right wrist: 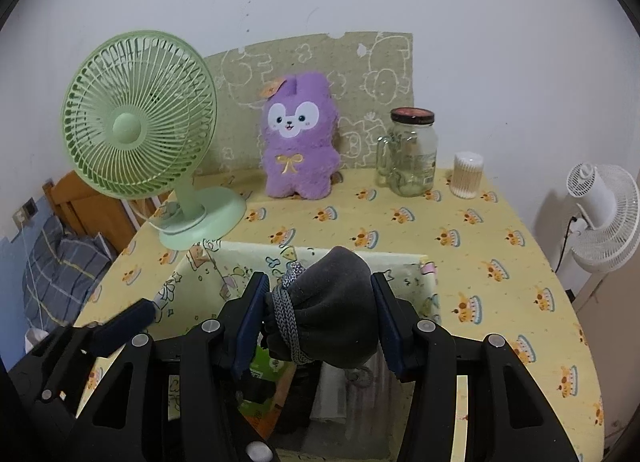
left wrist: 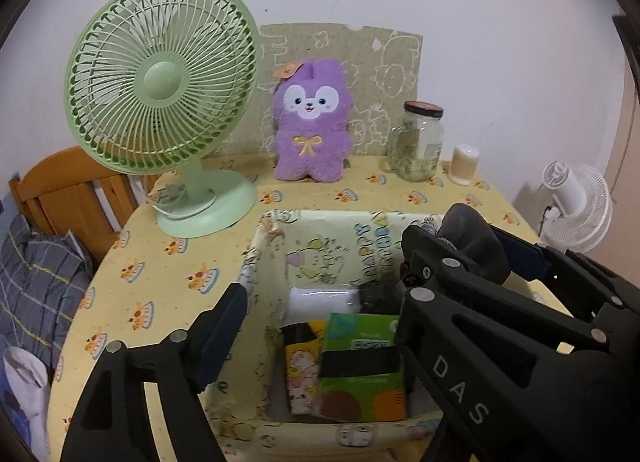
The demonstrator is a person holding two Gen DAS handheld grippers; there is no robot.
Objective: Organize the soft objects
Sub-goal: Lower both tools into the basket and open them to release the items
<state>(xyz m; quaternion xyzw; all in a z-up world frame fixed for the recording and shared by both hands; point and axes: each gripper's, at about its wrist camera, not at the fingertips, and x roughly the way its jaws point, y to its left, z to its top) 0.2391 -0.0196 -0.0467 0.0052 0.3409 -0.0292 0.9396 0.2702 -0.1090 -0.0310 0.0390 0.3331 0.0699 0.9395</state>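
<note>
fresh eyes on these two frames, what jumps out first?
Probably the purple plush toy, standing upright at the back of the table against a doodled board, with the green desk fan to its left. Up close, the right hand-held gripper is shut on a dark grey drawstring pouch above the open fabric bin. The left hand-held gripper is open and empty over the bin.

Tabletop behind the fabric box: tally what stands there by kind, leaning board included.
Green desk fan: 1
Purple plush toy: 1
Glass jar: 1
Cotton swab tub: 1
Doodled board: 1
Total: 5
</note>
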